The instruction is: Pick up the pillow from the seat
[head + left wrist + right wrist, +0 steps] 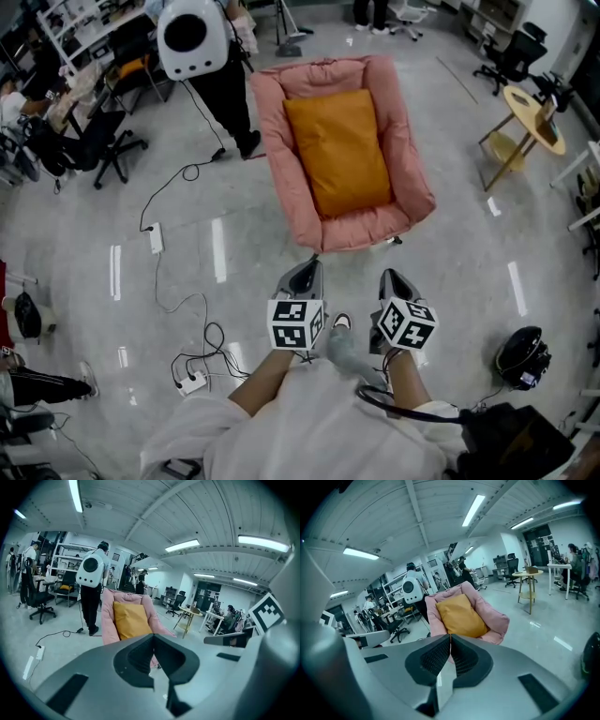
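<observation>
An orange pillow [339, 150] lies flat in a pink padded seat [281, 141] on the floor ahead of me. It also shows in the left gripper view as the pillow [130, 619] and in the right gripper view as the pillow [459, 616] in the seat [494, 620]. My left gripper [312, 265] and right gripper [387, 275] hang side by side just short of the seat's near edge, both shut and empty. Seen along its own jaws, the left gripper [153, 637] has its tips together, and so does the right gripper [450, 637].
A person with a white backpack [192, 37] stands at the seat's far left. Cables and a power strip [156, 237] trail over the floor to the left. A round wooden side table [531, 117] stands at the right; office chairs [103, 141] at the left; a black helmet-like object [521, 356] near right.
</observation>
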Available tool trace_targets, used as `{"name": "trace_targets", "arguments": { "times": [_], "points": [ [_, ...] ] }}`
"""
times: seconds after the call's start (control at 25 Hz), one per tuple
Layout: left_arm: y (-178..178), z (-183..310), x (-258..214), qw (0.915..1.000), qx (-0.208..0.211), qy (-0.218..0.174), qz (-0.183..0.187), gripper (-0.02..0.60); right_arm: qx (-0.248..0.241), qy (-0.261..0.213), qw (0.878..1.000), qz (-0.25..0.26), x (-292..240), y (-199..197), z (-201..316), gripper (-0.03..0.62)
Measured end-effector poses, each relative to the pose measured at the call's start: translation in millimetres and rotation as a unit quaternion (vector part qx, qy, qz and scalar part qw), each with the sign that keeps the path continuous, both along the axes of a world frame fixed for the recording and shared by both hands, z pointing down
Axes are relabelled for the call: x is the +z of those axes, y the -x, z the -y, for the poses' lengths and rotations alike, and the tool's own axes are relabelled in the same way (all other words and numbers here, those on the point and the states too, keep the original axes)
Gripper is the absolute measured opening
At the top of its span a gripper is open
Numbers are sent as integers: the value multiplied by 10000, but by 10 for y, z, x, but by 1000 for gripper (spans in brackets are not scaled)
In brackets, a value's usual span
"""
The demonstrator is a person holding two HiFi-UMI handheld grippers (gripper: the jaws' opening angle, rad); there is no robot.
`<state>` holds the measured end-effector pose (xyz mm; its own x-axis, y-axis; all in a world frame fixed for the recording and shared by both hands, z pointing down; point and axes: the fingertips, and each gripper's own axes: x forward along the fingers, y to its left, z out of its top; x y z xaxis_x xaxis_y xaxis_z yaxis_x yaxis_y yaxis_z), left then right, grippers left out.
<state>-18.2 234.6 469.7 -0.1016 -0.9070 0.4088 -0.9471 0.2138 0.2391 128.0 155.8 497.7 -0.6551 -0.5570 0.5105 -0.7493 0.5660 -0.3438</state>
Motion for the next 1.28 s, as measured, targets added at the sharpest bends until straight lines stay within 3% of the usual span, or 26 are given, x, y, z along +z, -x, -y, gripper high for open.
{"name": "trace_targets", "arguments": {
  "times": [0.4, 0.68, 1.28],
  "points": [
    [98, 776, 16, 9996, -124, 191, 161, 5, -185, 128, 9997, 3, 58, 103, 849, 29],
    [147, 1232, -38, 9993, -348, 144, -4, 6, -393, 140, 9991, 13, 50, 157, 1367, 29],
    [466, 1716, 75, 9978, -586, 282, 98, 5, -556, 442, 9975, -41, 268, 448, 1862, 29]
  ]
}}
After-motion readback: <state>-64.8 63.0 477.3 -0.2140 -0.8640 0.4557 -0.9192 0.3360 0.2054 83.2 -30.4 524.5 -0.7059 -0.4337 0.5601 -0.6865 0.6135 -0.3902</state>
